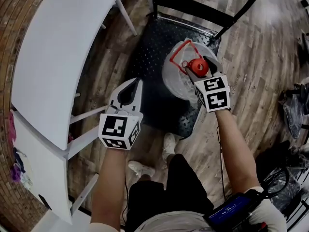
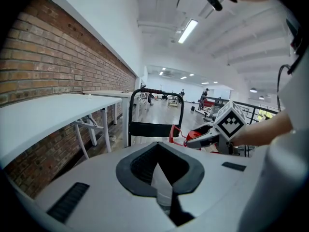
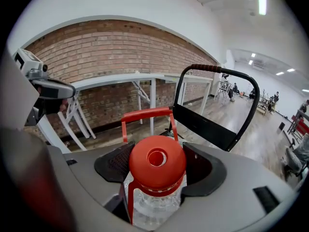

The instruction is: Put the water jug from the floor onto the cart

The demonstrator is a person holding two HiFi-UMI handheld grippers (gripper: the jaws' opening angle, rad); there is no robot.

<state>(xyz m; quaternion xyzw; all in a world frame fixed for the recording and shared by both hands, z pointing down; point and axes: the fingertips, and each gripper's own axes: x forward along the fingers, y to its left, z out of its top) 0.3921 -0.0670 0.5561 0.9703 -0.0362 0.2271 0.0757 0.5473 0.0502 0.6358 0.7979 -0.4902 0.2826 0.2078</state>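
The clear plastic water jug (image 1: 177, 79) with a red cap (image 1: 198, 66) and a raised red handle (image 1: 185, 47) stands over the right part of the black cart deck (image 1: 149, 57). Its base is hidden, so I cannot tell if it rests there. My right gripper (image 1: 203, 67) is shut on the jug's neck under the cap (image 3: 157, 161), a pad on each side. My left gripper (image 1: 133, 86) hangs over the deck's left edge, apart from the jug. Its jaws (image 2: 161, 178) meet with nothing between them.
The cart's black push handle (image 1: 203, 8) rises at the far end. A white table (image 1: 58, 57) with slanted legs runs along the brick wall on the left. The person's shoes (image 1: 166, 146) stand just short of the cart. Dark bags and cables (image 1: 294, 110) lie at the right.
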